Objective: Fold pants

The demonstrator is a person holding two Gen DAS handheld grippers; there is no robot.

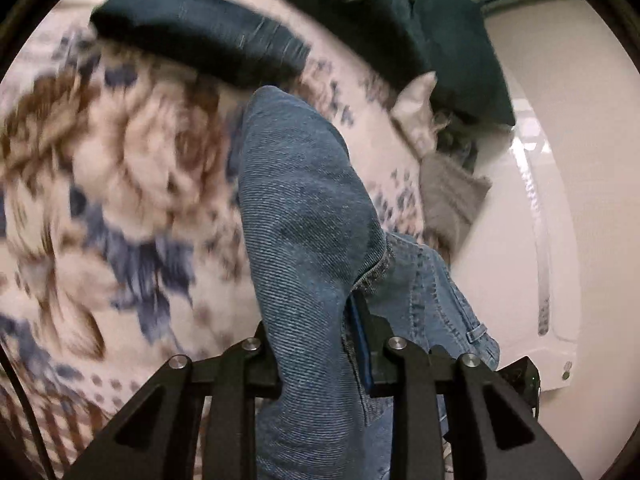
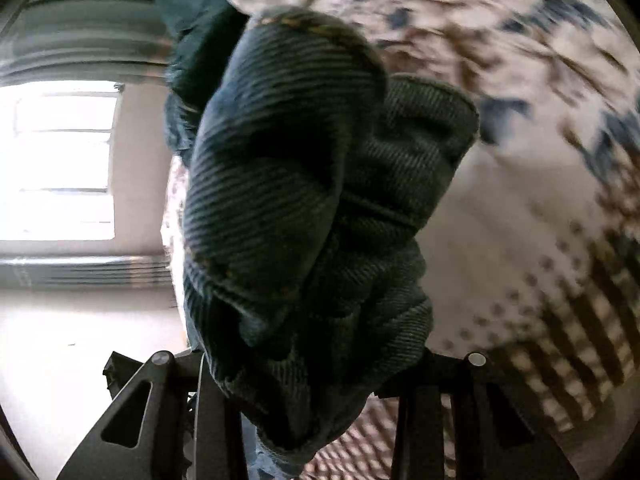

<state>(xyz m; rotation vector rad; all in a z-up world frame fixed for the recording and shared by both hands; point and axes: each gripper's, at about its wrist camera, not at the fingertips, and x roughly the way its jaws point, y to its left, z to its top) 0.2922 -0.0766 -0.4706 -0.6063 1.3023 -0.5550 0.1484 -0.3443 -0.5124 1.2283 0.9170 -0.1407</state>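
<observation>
In the left wrist view, blue denim pants (image 1: 308, 216) bunch up between the fingers of my left gripper (image 1: 320, 356), which is shut on the fabric and holds it above a floral bedspread (image 1: 120, 184). A belt loop and seam show at the right of the fold. In the right wrist view, my right gripper (image 2: 316, 392) is shut on a shadowed bunch of the same pants (image 2: 296, 208), which fills the middle of the view and hides the fingertips. The picture is motion-blurred.
A dark teal folded garment (image 1: 200, 36) lies on the bedspread beyond the pants, with more dark clothing (image 1: 432, 40) and a grey piece (image 1: 452, 196) at the right. A white wall is right of the bed. A bright window (image 2: 60, 164) shows in the right wrist view.
</observation>
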